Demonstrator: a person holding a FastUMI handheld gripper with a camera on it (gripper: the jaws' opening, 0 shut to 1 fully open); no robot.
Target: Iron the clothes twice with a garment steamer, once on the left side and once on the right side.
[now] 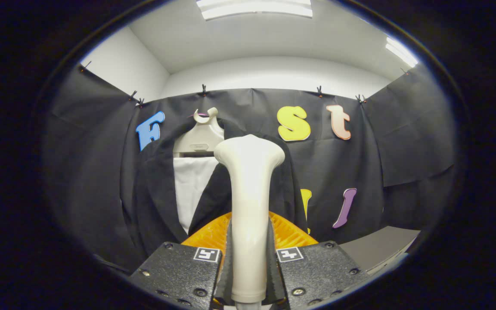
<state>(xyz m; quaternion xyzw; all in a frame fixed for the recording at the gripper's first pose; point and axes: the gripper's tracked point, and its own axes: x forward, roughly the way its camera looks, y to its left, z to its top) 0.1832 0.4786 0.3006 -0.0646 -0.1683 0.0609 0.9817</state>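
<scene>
Jacket (pixel 153 189), dark, hangs on a pale hanger (pixel 199 137) against the booth wall, with a white shirt panel (pixel 190 189) showing between its lapels. Gripper (pixel 250 262) is clamped on the steamer (pixel 250 193): both fingers press the sides of its pale handle, which stands upright between them with the flared head up top. Steamer head sits in front of the jacket's right half as seen from here, overlapping the lapel area; can't tell whether it touches the cloth or hangs just short of it. Orange ribbed thing (pixel 284 230) just beyond the fingers, behind the handle, unclear what it is. Grey counter (pixel 381 247) off to the side, beyond the fingers.

Progress, my read: steamer picked up and brought to the garment, so the grab step is done. No steam visible, nothing shows either pass finished. Probably at or near the start of a pass; both strokes, left and right, count as left to do.
</scene>
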